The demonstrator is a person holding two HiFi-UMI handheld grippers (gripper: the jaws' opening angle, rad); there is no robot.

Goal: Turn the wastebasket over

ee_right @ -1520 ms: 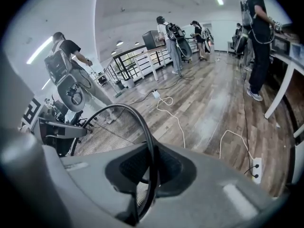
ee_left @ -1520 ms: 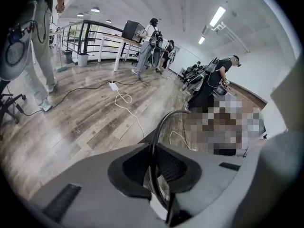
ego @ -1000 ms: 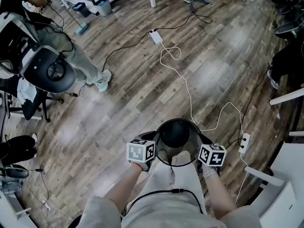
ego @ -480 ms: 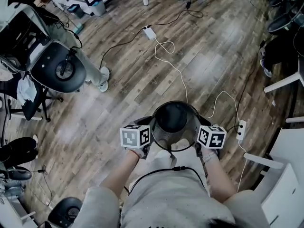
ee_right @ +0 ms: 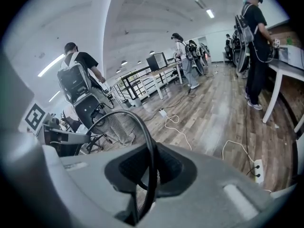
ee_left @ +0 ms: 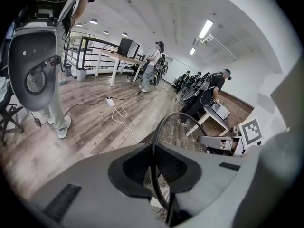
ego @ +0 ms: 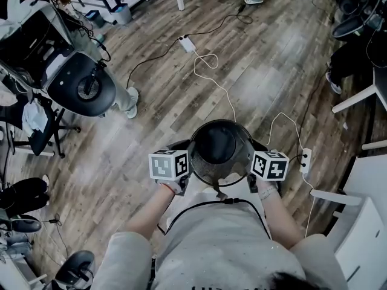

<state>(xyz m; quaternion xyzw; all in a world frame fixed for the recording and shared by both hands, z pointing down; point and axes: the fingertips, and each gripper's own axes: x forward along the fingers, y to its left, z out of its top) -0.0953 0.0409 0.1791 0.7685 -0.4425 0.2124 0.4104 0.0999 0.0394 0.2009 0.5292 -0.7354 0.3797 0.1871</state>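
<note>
The wastebasket [ego: 219, 153] is a round black wire-mesh bin, seen from above with its open rim toward me and its dark bottom showing inside. It hangs in the air in front of my body, held between both grippers. My left gripper [ego: 186, 163] is shut on the rim's left side, and my right gripper [ego: 254, 165] is shut on the rim's right side. In the left gripper view the black rim runs through the jaws of the left gripper [ee_left: 159, 175], with the mesh [ee_left: 183, 132] beyond. The right gripper [ee_right: 145, 175] clamps the rim too, mesh [ee_right: 114, 127] to its left.
A white cable [ego: 213, 77] and power strips [ego: 304, 159] lie on the wooden floor ahead. A black office chair [ego: 81, 86] and a standing person's legs [ego: 124, 98] are at the left. White desk frames [ego: 354, 222] stand at the right. Several people work at desks farther off.
Both grippers have lifted the wastebasket upward together, so it now looks bigger and closer to my head. The grip on the rim is unchanged.
</note>
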